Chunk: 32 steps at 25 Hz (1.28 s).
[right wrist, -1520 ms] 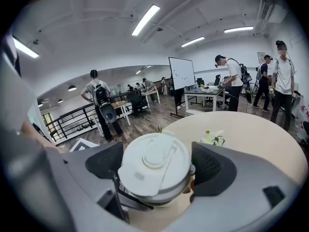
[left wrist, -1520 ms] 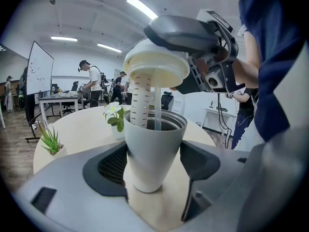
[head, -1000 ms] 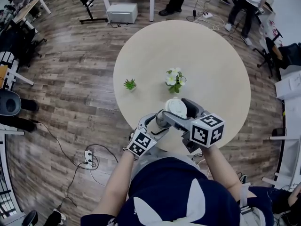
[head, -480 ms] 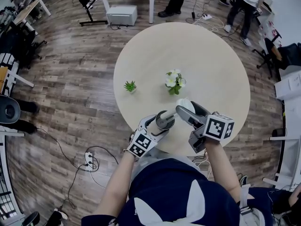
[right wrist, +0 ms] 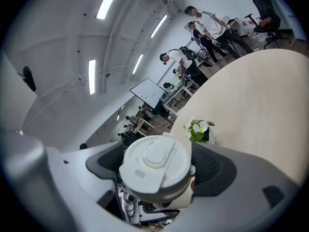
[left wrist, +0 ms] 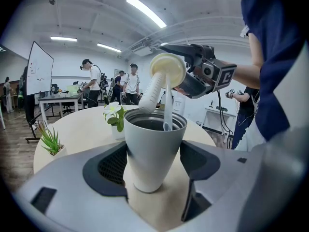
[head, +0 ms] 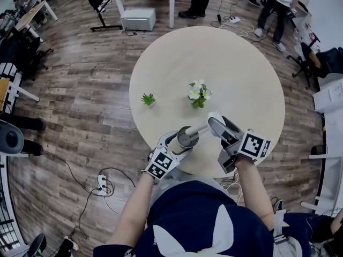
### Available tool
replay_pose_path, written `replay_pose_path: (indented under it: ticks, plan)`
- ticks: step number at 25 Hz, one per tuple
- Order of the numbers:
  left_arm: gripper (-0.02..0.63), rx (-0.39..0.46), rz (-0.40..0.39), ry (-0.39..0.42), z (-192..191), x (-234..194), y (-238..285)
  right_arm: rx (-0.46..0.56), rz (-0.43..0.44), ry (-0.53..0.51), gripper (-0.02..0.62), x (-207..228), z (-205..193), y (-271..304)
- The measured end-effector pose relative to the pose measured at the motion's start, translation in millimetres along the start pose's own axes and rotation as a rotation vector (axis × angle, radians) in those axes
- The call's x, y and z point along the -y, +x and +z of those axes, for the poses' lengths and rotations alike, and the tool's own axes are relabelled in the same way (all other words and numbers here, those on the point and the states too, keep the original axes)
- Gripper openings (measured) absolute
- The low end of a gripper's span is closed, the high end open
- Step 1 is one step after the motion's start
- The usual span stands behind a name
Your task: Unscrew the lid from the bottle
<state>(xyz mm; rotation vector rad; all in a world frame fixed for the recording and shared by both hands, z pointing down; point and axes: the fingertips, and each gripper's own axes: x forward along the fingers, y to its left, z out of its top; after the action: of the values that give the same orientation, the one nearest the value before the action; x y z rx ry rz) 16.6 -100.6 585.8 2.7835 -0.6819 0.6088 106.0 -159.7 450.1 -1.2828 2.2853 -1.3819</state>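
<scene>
A grey bottle (left wrist: 153,149) stands open-mouthed near the front edge of the round table (head: 241,74), and my left gripper (head: 181,142) is shut on its body. In the head view the bottle (head: 188,137) shows its dark open mouth. My right gripper (head: 218,126) is shut on the white lid (right wrist: 155,170), lifted off and tilted to the right of the bottle. The lid (left wrist: 167,69) hangs above the bottle mouth in the left gripper view, its straw (left wrist: 166,108) still reaching down into the bottle.
A small white-flowered plant (head: 199,92) and a tiny green plant (head: 148,97) sit on the table beyond the bottle. Several people, desks and a whiteboard stand around the room. A power strip (head: 101,181) and cables lie on the wood floor at the left.
The lid has come off the bottle: my right gripper carried it up and to the right, tilting it, while the left gripper kept the bottle still.
</scene>
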Motion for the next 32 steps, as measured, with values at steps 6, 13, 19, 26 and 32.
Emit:
replay_pose_path:
  ticks: [6, 13, 19, 26, 32]
  plan:
    - [0.341, 0.0, 0.001, 0.0, -1.3, -2.1, 0.9, 0.033, 0.045, 0.02, 0.436, -4.4, 5.5, -0.8]
    - [0.341, 0.001, 0.001, -0.001, 0.4, -1.0, -0.6, 0.057, 0.067, -0.036, 0.434, -14.6, 12.8, -2.9]
    - [0.341, 0.001, 0.001, -0.002, -0.3, -0.8, 0.9, 0.058, 0.067, -0.044, 0.42, -12.9, 15.4, -2.3]
    - [0.341, 0.0, 0.0, -0.001, -0.1, -0.8, 1.6, 0.042, 0.063, -0.027, 0.42, -9.1, 10.4, -0.1]
    - [0.341, 0.0, -0.002, -0.001, 0.6, -1.4, -1.6, 0.043, 0.059, -0.029, 0.42, -11.5, 12.7, -0.8]
